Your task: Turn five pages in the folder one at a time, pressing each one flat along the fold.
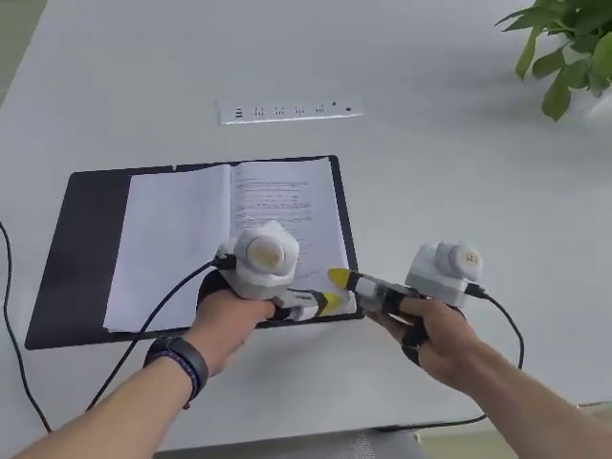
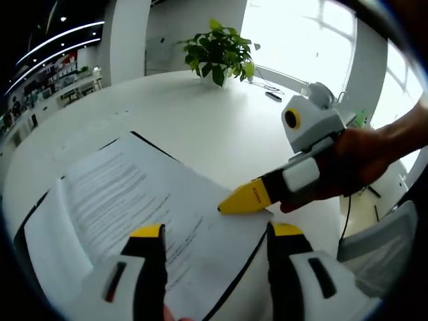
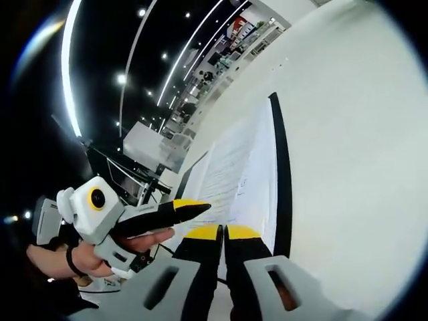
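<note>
Head view shows the open black folder [image 1: 86, 249] flat on the white desk [image 1: 430, 143]. Its thin white printed page [image 1: 277, 196] looks light and floppy, probably best taken at the near right corner. Left claw [image 2: 217, 231] gapes there; right claw [image 3: 224, 232] is pinched together.
</note>
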`<state>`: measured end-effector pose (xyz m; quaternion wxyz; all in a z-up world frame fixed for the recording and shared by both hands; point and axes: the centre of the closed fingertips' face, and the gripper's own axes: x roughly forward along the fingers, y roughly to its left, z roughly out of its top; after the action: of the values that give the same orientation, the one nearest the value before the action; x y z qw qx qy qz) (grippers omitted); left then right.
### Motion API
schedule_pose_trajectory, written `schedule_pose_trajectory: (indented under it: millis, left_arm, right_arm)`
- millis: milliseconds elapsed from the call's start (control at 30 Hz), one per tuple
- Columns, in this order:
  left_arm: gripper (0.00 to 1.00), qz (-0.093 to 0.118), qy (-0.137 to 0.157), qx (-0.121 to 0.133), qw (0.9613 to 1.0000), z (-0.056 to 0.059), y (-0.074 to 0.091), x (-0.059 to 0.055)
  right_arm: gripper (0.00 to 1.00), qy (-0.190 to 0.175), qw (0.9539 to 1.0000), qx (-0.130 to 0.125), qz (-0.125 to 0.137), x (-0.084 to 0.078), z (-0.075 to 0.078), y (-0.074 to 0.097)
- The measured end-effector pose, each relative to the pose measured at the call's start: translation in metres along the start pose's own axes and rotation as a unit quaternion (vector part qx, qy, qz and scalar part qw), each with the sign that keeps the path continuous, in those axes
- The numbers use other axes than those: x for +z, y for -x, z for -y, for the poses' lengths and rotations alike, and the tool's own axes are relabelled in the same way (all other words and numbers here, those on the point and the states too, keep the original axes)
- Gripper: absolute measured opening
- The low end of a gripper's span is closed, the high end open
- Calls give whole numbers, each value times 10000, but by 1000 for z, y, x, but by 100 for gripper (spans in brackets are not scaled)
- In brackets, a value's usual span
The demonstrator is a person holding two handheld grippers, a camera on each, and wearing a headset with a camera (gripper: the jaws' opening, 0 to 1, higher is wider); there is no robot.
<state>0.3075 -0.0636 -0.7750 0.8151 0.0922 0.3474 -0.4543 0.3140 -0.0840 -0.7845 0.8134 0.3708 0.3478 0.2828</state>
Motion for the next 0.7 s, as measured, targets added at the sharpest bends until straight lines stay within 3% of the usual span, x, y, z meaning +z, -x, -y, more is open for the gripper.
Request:
schedule_pose_trajectory:
  millis: [300, 400, 567, 700]
  left_arm:
    - [62, 48, -171, 110, 9998, 0, 27, -6]
    - [62, 147, -101, 219, 9996, -5, 39, -6]
    - [63, 128, -239, 356, 9990, -9, 59, -13]
    - [64, 209, -130, 465, 9986, -18, 74, -18]
  right_arm:
    - [0, -71, 9998, -140, 145, 3, -2, 4]
    - [0, -81, 9996, -162, 202, 5, -5, 5]
    - [0, -184, 9991, -178, 329, 6, -9, 7]
    - [0, -215, 9986, -198, 434, 9, -12, 9]
